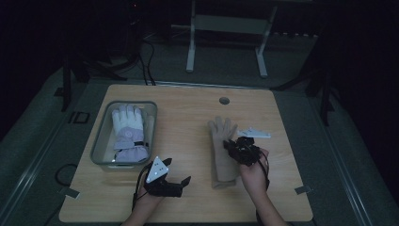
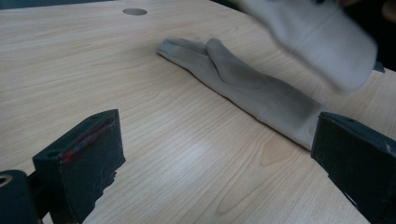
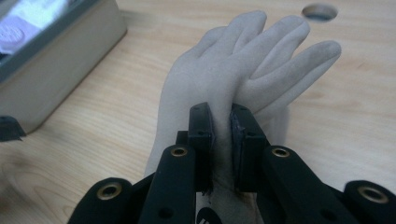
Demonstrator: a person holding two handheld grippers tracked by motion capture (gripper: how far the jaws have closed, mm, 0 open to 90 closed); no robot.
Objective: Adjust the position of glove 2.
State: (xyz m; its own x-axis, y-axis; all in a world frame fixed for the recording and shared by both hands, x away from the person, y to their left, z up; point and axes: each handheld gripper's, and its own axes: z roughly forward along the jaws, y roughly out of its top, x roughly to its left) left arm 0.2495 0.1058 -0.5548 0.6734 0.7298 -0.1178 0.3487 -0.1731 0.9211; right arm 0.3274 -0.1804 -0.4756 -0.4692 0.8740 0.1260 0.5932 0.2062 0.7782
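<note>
A tan glove (image 3: 233, 60) hangs just above the wooden table (image 1: 188, 117), its fingers spread toward the far edge. My right gripper (image 3: 222, 116) is shut on this glove near the palm. In the high view the right gripper (image 1: 235, 143) sits at the glove's (image 1: 220, 131) right side. From the left gripper view the lifted glove (image 2: 317, 37) is a blur at the top right. A second tan glove (image 2: 243, 84) lies flat beneath it, cuff (image 1: 225, 178) toward me. My left gripper (image 1: 179, 170) rests open near the front edge, jaws wide apart (image 2: 215, 154) with nothing between them.
A grey bin (image 1: 101, 141) stands at the table's left and holds a white and lavender glove (image 1: 128, 132); its wall (image 3: 60, 60) is close to the held glove. A round hole (image 1: 224, 100) is near the far edge. White frame legs (image 1: 190, 52) stand behind the table.
</note>
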